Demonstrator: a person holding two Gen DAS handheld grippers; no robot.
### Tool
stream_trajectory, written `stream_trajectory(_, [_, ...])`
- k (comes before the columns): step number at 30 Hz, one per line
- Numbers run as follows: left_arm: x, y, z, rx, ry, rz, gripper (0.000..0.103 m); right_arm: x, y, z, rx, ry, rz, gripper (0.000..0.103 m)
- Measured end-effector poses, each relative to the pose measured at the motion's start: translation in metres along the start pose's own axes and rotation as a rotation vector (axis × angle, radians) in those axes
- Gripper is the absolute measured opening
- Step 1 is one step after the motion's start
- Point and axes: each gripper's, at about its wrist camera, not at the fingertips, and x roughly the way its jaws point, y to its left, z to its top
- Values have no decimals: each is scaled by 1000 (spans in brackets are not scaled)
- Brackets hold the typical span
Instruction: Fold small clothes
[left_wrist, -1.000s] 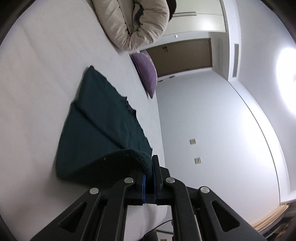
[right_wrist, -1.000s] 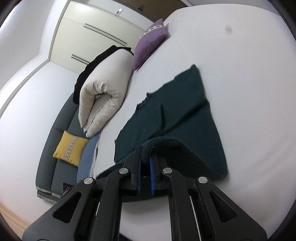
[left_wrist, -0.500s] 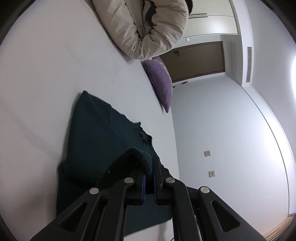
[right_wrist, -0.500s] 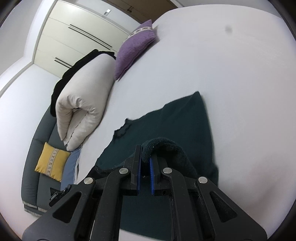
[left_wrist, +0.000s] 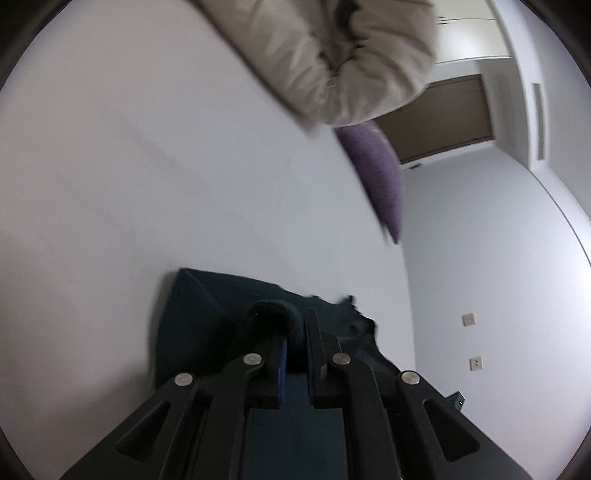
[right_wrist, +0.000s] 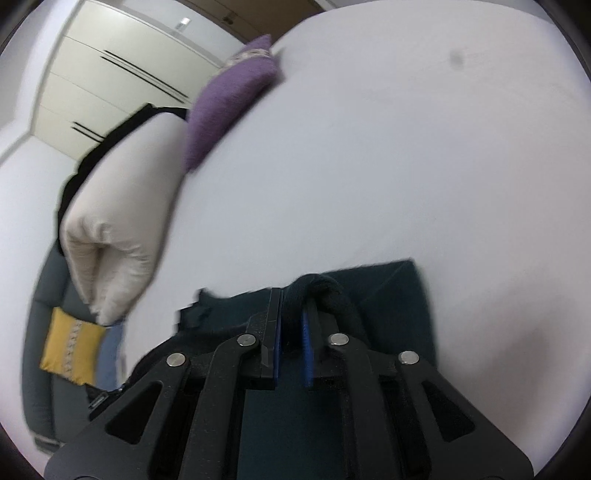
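A soft dark green knitted garment (left_wrist: 192, 314) was spread on the white bed (left_wrist: 147, 184). One edge was pinched in the left hand-held gripper (left_wrist: 294, 341) and in the right hand-held gripper (right_wrist: 290, 325), both nearly closed. The far edge lay straight ahead, equally near both.

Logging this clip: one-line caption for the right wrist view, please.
Right gripper pinching a dark green garment folded over on the white bed, purple cushion beyond.

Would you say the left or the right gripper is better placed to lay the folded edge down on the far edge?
Neither clearly: the left gripper and right gripper each pinch the dark green garment near its far edge, so both should lower together.
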Motion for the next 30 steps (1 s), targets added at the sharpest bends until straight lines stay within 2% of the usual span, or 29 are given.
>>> stream_trajectory(1, [3, 1, 2, -9, -4, 5, 37, 5, -3, 2, 1, -6, -15, 18])
stream_trajectory(3, [2, -2, 4, -19, -32, -14, 61, 11, -9, 8, 26, -24, -8, 30])
stream_trajectory(4, [-1, -6, 4, -10, -46, -27, 69, 10, -12, 10, 38, -40, -3, 42])
stream_trajectory(5, [-4, -10, 3, 5, -55, -26, 71, 8, -14, 10, 44, -61, -20, 53])
stream_trajectory(9, [-24, -25, -12, 70, -74, 0, 72, -5, -14, 6, -6, -85, -48, 53])
stream_trajectory(14, [-45, -43, -51, 235, -120, 96, 72, -25, 16, -26, -206, -70, -70, 52])
stream_trajectory(17, [-44, -47, -80, 326, -102, 135, 72, -32, 26, -52, -312, -41, -68, 52])
stream_trajectory(19, [-35, -46, -97, 401, -79, 202, 72, -30, 25, -66, -354, -11, -65, 52])
stream_trajectory(20, [-31, -42, -103, 424, -66, 247, 70, -24, 21, -70, -359, 12, -72, 50])
stream_trajectory(21, [-27, -37, -107, 445, -58, 283, 63, -23, 15, -71, -354, 17, -94, 48])
stream_trajectory(23, [-31, -28, -110, 464, -62, 284, 57, -24, -1, -73, -335, 0, -112, 33])
stream_trajectory(25, [-39, -25, -110, 463, -61, 281, 55, -31, -17, -69, -280, -29, -129, 26])
stream_trajectory(26, [-43, -24, -110, 465, -61, 281, 55, -36, -24, -65, -236, -39, -116, 31])
stream_trajectory(28, [-48, -22, -114, 479, -60, 291, 55, -50, -30, -67, -194, -90, -198, 34])
stream_trajectory(29, [-51, -21, -117, 486, -61, 294, 55, -54, -30, -68, -179, -106, -209, 33])
stream_trajectory(30, [-55, -22, -123, 494, -65, 306, 55, -58, -29, -71, -153, -102, -162, 33])
